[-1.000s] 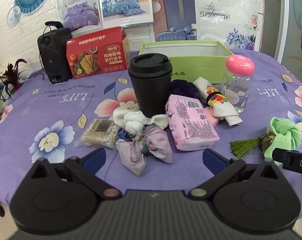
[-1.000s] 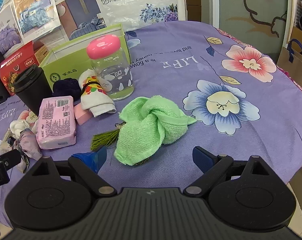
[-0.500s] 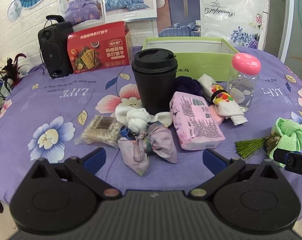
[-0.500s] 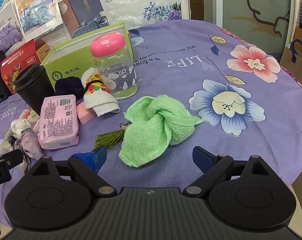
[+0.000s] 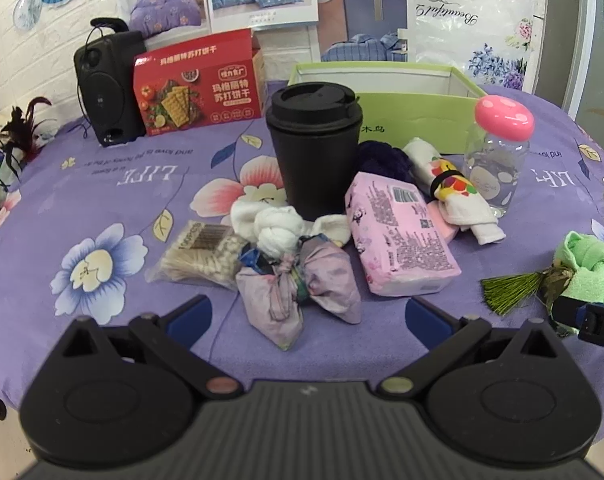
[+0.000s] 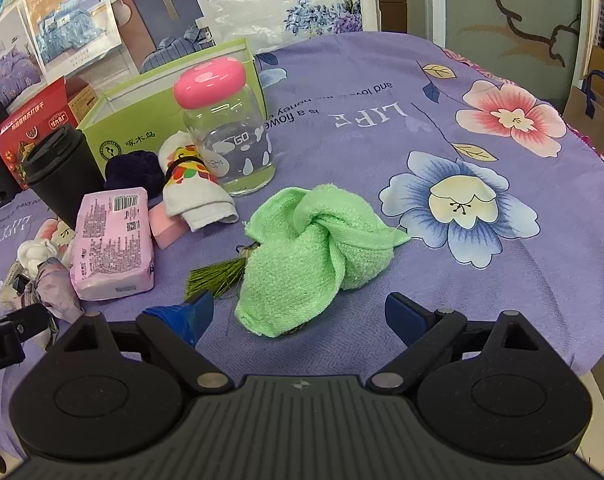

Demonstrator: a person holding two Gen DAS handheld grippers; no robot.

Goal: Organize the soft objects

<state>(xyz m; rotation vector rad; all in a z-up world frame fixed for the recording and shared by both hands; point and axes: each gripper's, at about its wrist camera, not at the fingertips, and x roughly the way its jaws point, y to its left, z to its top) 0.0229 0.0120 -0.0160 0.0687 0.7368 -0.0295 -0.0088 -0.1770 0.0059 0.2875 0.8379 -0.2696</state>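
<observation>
My left gripper [image 5: 306,314] is open, its jaws either side of a knotted lilac cloth bundle [image 5: 298,284] near the table's front edge. A knotted white cloth [image 5: 278,228] lies just behind it. My right gripper [image 6: 298,314] is open, with a knotted green towel [image 6: 314,244] lying just ahead between its jaws. A rolled white cloth with a colourful band [image 5: 454,192] and a dark purple soft item [image 5: 382,158] lie in front of the open green box [image 5: 386,96]. The green towel also shows at the right edge of the left wrist view [image 5: 590,264].
A black lidded cup [image 5: 314,152], a pink tissue pack [image 5: 398,236], a pink-capped glass bottle [image 5: 498,156], a cotton swab bag [image 5: 198,252], a green tassel [image 6: 214,276], a red cracker box [image 5: 198,84] and a black speaker [image 5: 106,88] stand on the purple flowered tablecloth [image 6: 462,140].
Both grippers have moved slightly forward towards the objects; the lilac bundle and the green towel look a little closer. Nothing on the table has moved.
</observation>
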